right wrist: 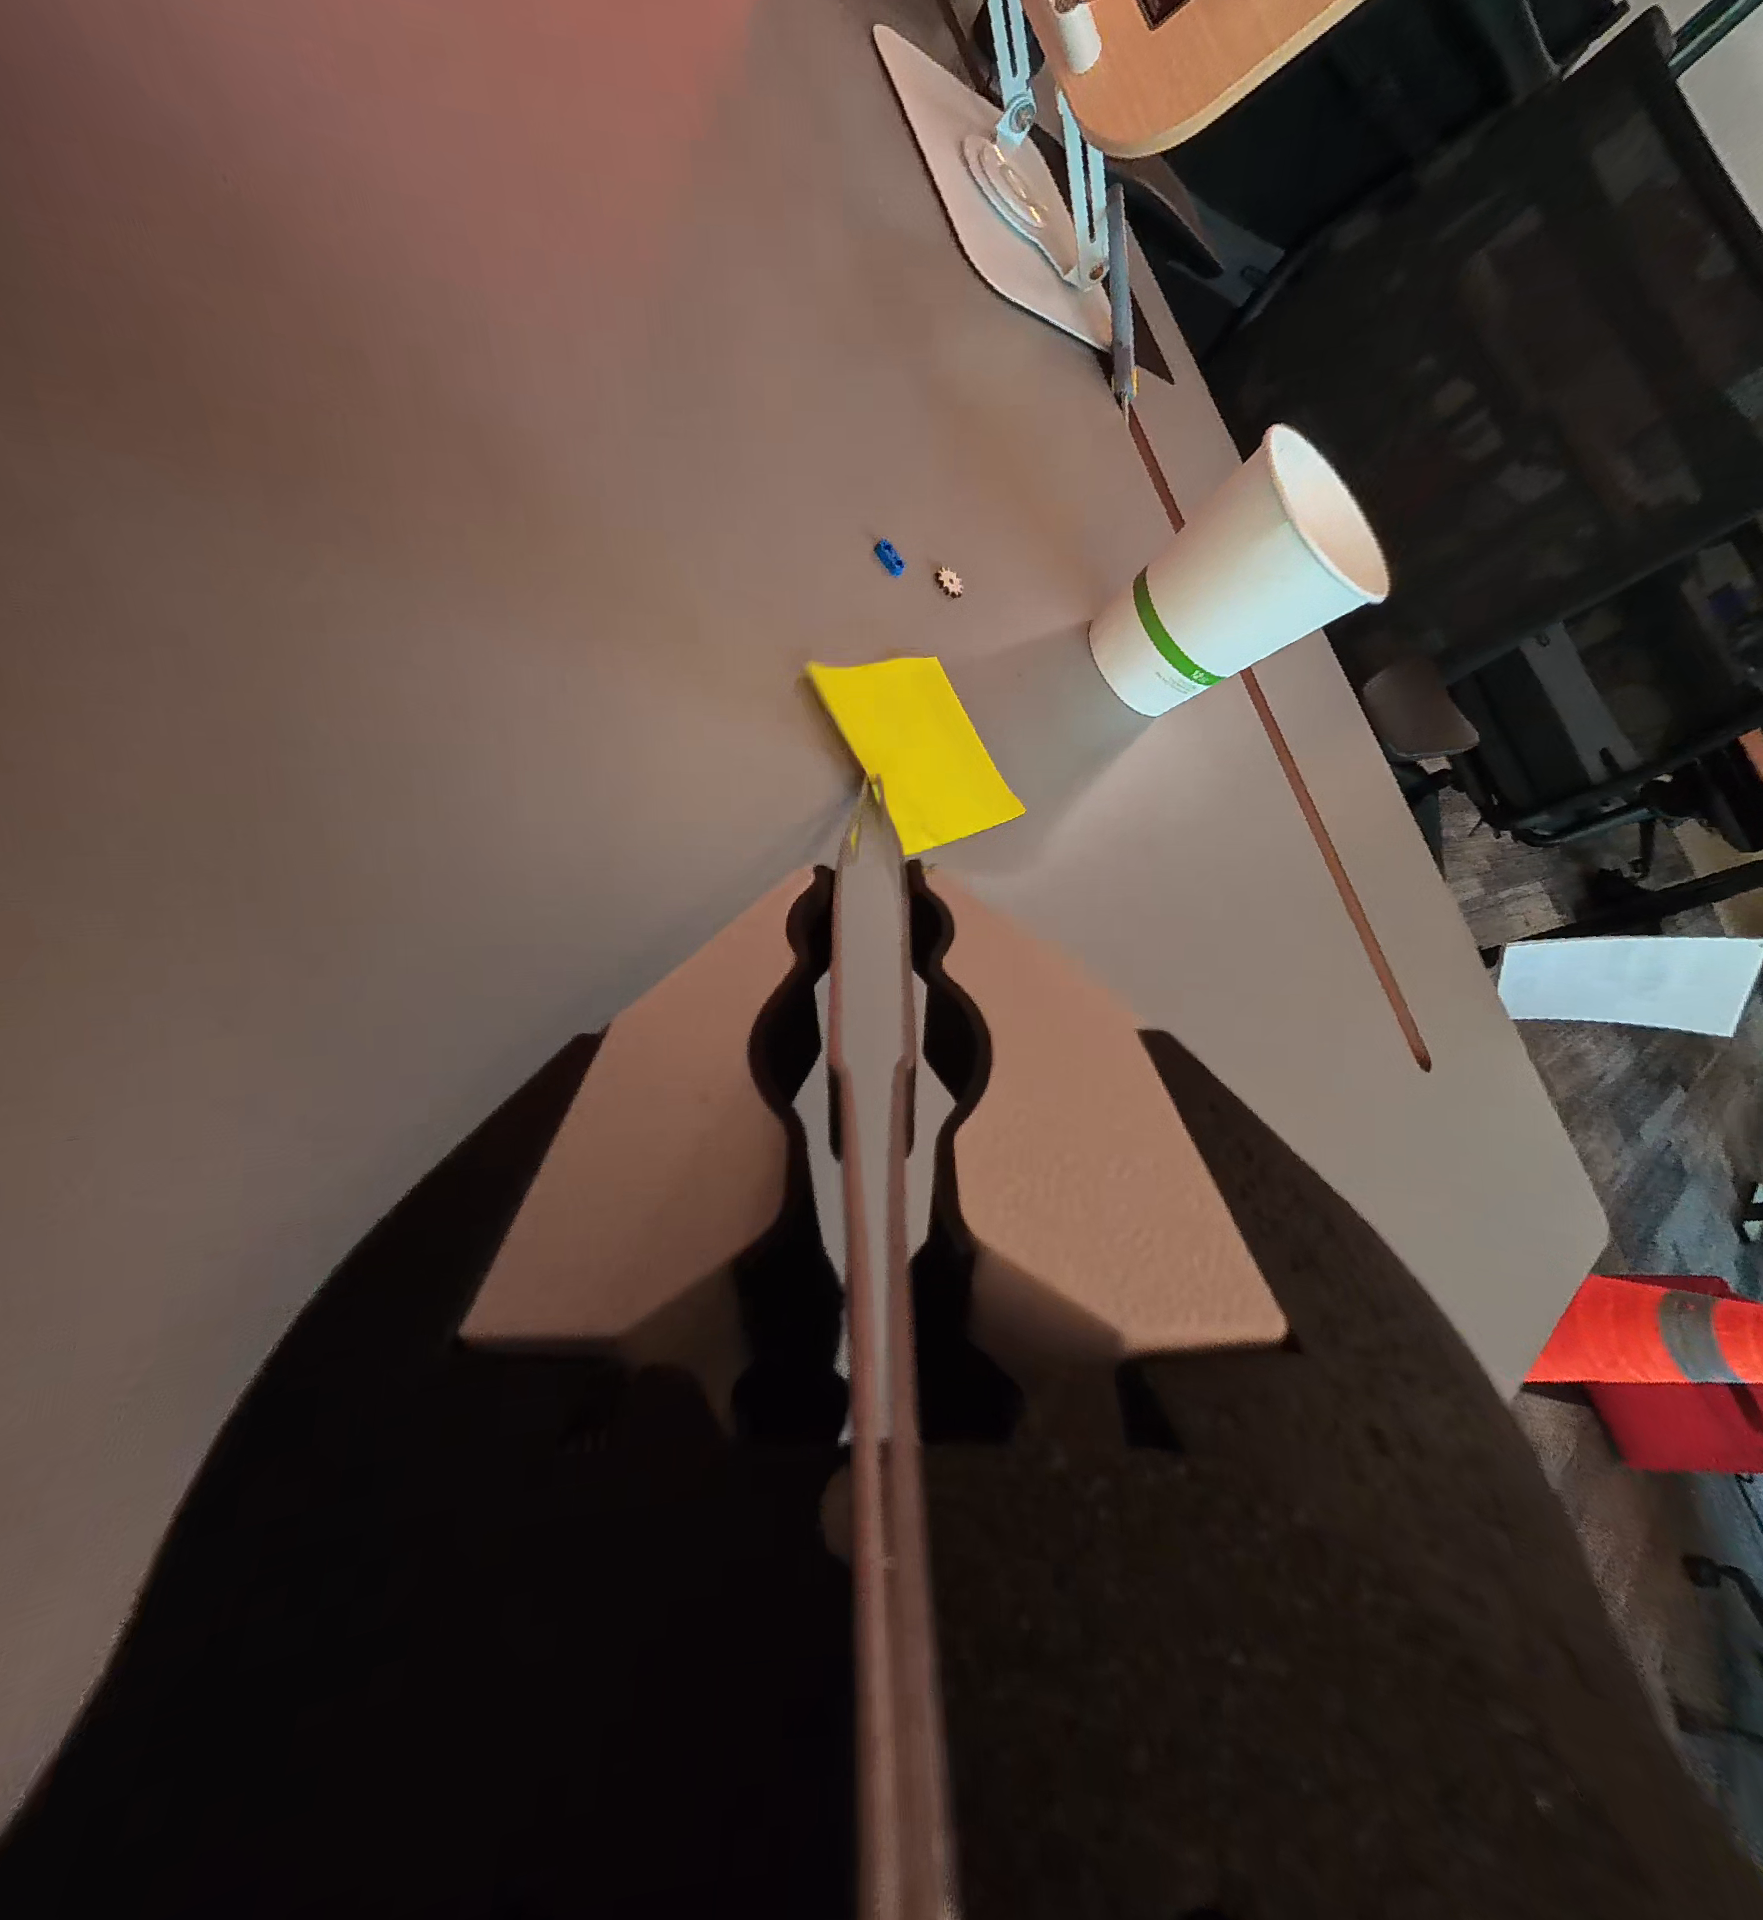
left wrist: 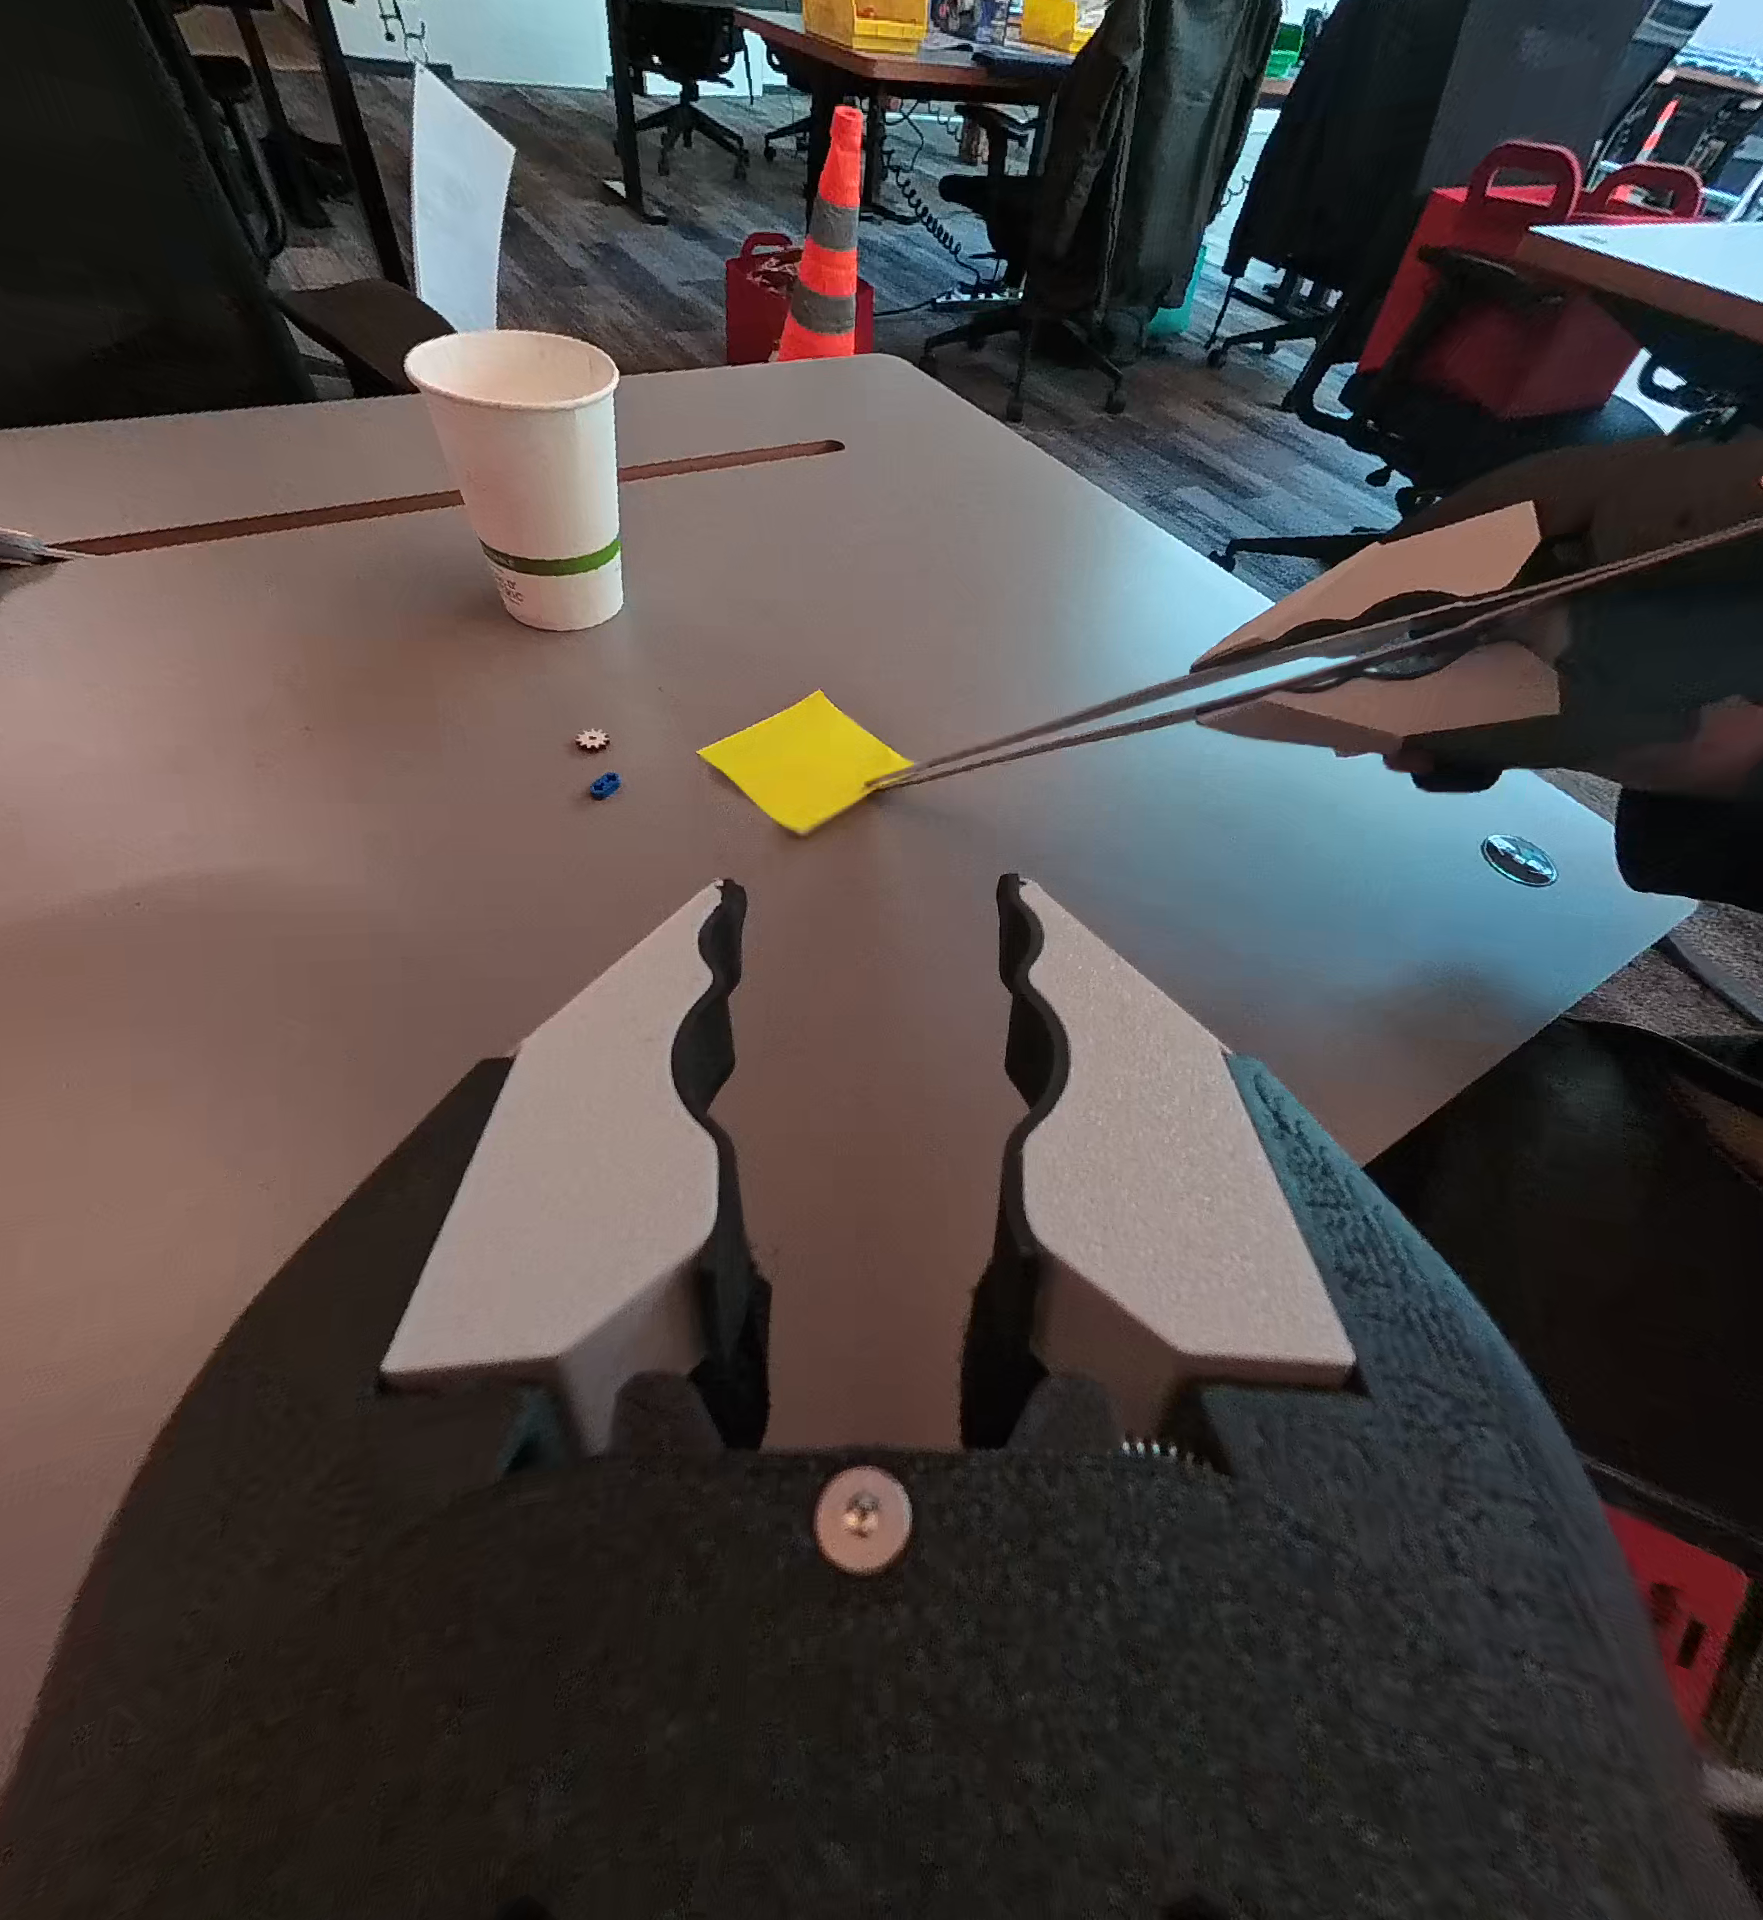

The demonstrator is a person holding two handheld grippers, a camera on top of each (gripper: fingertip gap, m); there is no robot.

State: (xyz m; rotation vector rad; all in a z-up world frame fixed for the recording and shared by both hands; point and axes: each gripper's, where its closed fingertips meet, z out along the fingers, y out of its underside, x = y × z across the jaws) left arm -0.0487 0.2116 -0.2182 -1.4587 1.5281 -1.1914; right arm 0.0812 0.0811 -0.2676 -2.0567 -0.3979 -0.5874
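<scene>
While only the right wrist view shows a white pad [right wrist: 970, 166], long metal tweezers [right wrist: 872, 1039], clamped in the right gripper [right wrist: 869, 883], pinch a yellow paper square [right wrist: 913, 748]; the left gripper [left wrist: 866, 894] gapes empty; the white paper cup's [left wrist: 534, 468] contents cannot be told.

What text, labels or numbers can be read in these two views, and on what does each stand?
White paper cup with a green band: small grey print under the band, too blurred to read.
Round silver emblem in the grey table: too small to read.
Square yellow paper note, at the tips of the long metal tweezers in the right gripper: blank.
No other writing is legible.
</scene>
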